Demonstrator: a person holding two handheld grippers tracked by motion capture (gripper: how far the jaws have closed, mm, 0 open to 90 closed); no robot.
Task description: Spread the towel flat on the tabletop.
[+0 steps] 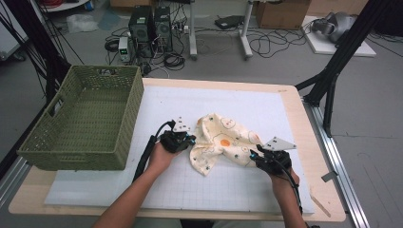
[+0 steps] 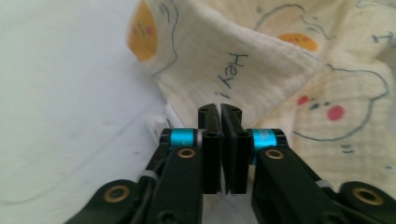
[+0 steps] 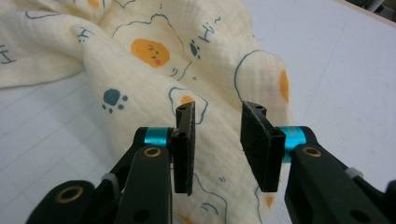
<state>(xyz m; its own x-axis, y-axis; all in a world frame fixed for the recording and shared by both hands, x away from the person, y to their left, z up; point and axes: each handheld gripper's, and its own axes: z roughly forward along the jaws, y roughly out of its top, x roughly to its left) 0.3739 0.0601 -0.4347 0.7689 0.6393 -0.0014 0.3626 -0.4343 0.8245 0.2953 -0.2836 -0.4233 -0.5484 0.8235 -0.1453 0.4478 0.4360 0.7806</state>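
The crumpled cream muslin cloth [image 1: 223, 142], printed with fried eggs, blue paw prints and small "Hey!" scribbles, lay bunched near the middle of the white gridded mat [image 1: 119, 187] on the pale wooden table [image 1: 294, 118]. It was folded over itself, one flap hanging toward my side and a rounded hump toward the far side.

My left tongs [image 2: 219, 109] sat at the cloth's left edge, clenched pad against pad; I could see no fabric between them, the cloth's printed fold lying just beyond the tips. My right tongs [image 3: 218, 114] stood at the cloth's right lower corner, released, the pads apart with the fabric lying beneath and between them, not pressed by either pad.

To the left of the cloth the mat was bare as far as the olive-green woven plastic basket [image 1: 85, 121], which stood on the table's left end, well apart from the cloth, its near wall toward my left forearm. To the right of the cloth the mat ran bare up to the table's wooden rim. Past the far edge, black computer towers [image 1: 149, 26] and tangled cables sat on the grey floor.
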